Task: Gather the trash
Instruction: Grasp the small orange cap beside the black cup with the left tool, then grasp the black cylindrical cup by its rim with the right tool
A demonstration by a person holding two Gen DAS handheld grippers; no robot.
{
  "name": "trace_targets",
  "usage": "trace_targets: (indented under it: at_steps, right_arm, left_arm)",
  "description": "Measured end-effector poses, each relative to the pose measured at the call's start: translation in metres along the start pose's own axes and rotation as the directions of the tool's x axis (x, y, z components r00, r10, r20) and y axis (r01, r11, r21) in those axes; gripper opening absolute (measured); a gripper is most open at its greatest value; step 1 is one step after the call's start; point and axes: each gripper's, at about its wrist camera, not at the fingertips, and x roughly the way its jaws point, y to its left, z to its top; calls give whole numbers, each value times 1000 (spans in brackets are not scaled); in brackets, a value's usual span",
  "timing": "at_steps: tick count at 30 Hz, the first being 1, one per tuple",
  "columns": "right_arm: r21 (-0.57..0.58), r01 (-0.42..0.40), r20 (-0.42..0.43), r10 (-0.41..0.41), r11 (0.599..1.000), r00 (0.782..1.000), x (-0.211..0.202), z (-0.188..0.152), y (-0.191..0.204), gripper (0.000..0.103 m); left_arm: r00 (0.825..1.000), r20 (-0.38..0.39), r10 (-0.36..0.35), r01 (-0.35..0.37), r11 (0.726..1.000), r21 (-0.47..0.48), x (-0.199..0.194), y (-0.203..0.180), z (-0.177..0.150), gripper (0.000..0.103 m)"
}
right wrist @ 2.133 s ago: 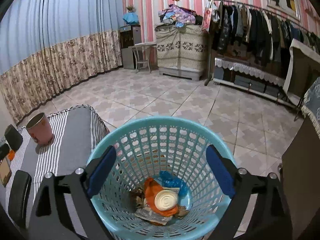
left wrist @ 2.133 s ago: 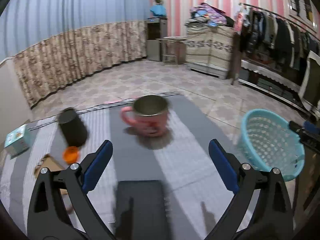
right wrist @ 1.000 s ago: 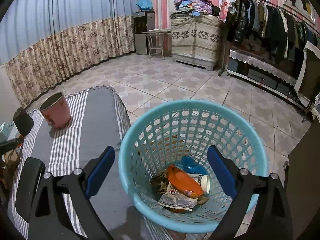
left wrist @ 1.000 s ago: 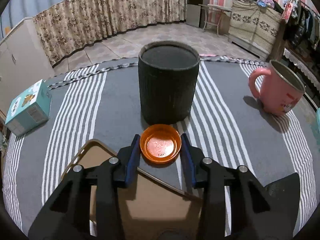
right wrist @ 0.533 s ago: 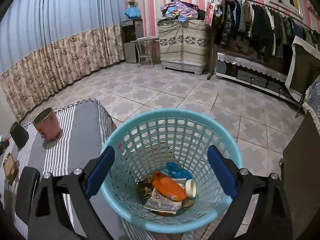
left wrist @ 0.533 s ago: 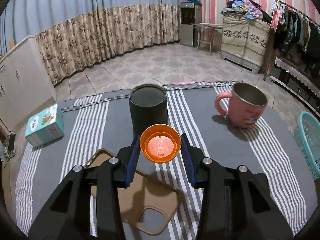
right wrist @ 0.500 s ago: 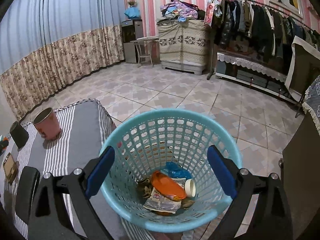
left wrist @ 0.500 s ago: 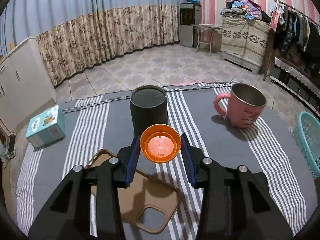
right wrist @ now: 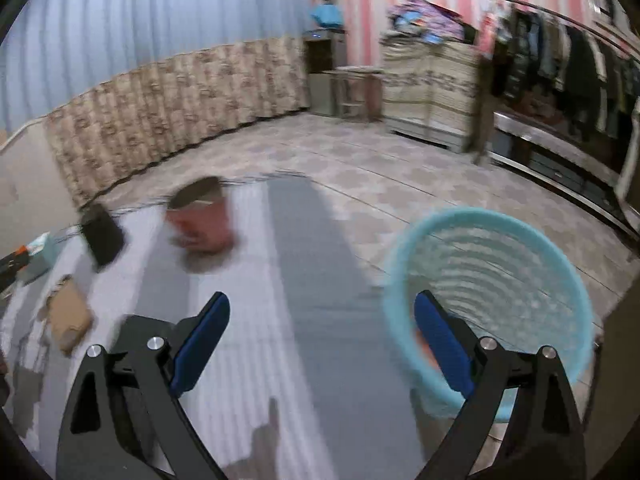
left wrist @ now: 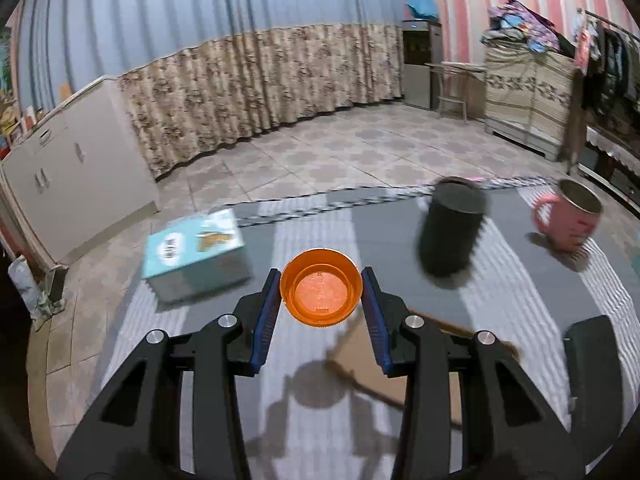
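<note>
An orange plastic lid (left wrist: 321,297) hangs above the striped table, pinched between the blue pads of my left gripper (left wrist: 321,300), which is shut on it. In the blurred right wrist view my right gripper (right wrist: 320,344) stands wide open over the striped cloth, nothing between its fingers. The light blue trash basket (right wrist: 492,300) sits just off the table's right edge, by the right fingertip; its contents are mostly hidden, apart from an orange bit at its near rim. The left gripper's tip with the lid shows faintly at the far left edge of the right wrist view.
On the grey striped tablecloth (left wrist: 312,240) stand a dark cylindrical cup (left wrist: 452,232), a pink mug (left wrist: 568,220), a teal box (left wrist: 196,252) and a brown phone case (left wrist: 400,360). A black object (left wrist: 592,376) lies at the near right. Tiled floor and a white cabinet (left wrist: 76,176) lie beyond.
My left gripper lifted the orange lid off the table and swung left, so the cup and mug slid right. The right gripper swung left from over the basket to over the table.
</note>
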Motion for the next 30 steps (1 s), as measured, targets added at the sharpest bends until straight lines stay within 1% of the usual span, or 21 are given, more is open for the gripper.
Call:
trace_targets:
  at_steps: [3,7,10,12,14,17,19,24,26,28,29,30]
  right_arm:
    - [-38,-63,-19,62,997,998,12,10,54,92]
    - [-88,-128,-65,122,988,990,33,23,123,92]
    - [-136,-138,-90,127,981,988,49,27,167,92]
    - [-165,-148,-108,131,975,985,63,30,194,92]
    - [-182,-161,-120,140,970,983,72,30,214,92]
    - [-202,-168,-137,142,965,980,91,34,243,92]
    - [-206,-172,-148,143,963,979,103,37,259,92]
    - [-219,-163,-156,130,962,979,124,43,284,92]
    - [-220,-164,-162,130,962,978,130,46,289,86]
    - [-220,-199,-182,160,955,970,135,48,290,60]
    - [-214,-220,-188,181,952,965,134,49,287,60]
    - [-218,-228,-179,191,949,965,130,49,283,60]
  left_arm:
    - [1000,6,-2,2,999,-34,9,26,6,39]
    - [999,38,25,-23,999,-45,18,49,13,39]
    - [999,43,17,-13,996,-88,25,65,11,39]
    - [1000,26,11,-8,994,-106,32,70,9,39]
    - [1000,9,7,-6,993,-115,40,74,5,39]
    - [1000,5,17,-16,993,-115,46,77,3,39]
    - [1000,-1,-3,3,991,-132,50,81,1,39]
    - [1000,-6,-22,21,989,-145,54,84,-3,39]
    - [1000,-10,-28,26,988,-149,56,86,-4,39]
    - [1000,-13,-29,27,988,-149,55,83,-5,39]
    - [1000,-13,-28,26,989,-147,56,83,-6,39]
    - [1000,-12,-28,26,989,-145,56,82,-7,39]
